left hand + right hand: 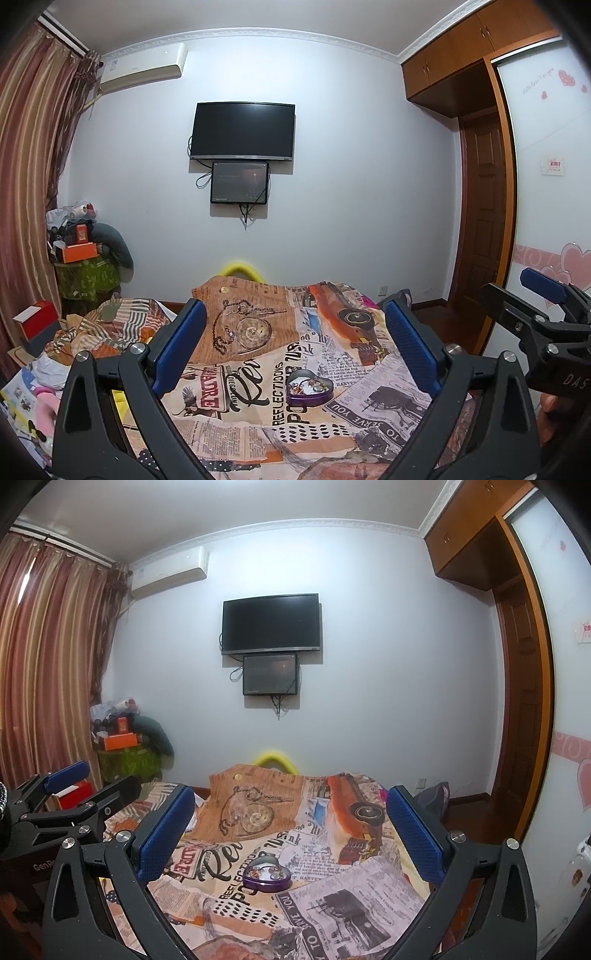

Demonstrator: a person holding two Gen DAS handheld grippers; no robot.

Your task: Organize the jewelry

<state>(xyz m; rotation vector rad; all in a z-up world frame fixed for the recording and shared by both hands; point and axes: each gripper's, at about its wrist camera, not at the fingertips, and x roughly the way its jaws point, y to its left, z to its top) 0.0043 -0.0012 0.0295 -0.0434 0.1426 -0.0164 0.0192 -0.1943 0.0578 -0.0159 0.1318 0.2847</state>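
Note:
A purple heart-shaped tin lies open on a newspaper-print cloth, with small jewelry pieces inside. It also shows in the right wrist view. My left gripper is open and empty, held above the cloth with the tin ahead between its blue pads. My right gripper is open and empty too, with the tin ahead and slightly left. Each gripper shows at the edge of the other's view: the right one and the left one.
The cloth covers a bed. Striped bedding, a red box and clutter lie to the left. A TV hangs on the far wall. A wardrobe and door stand on the right.

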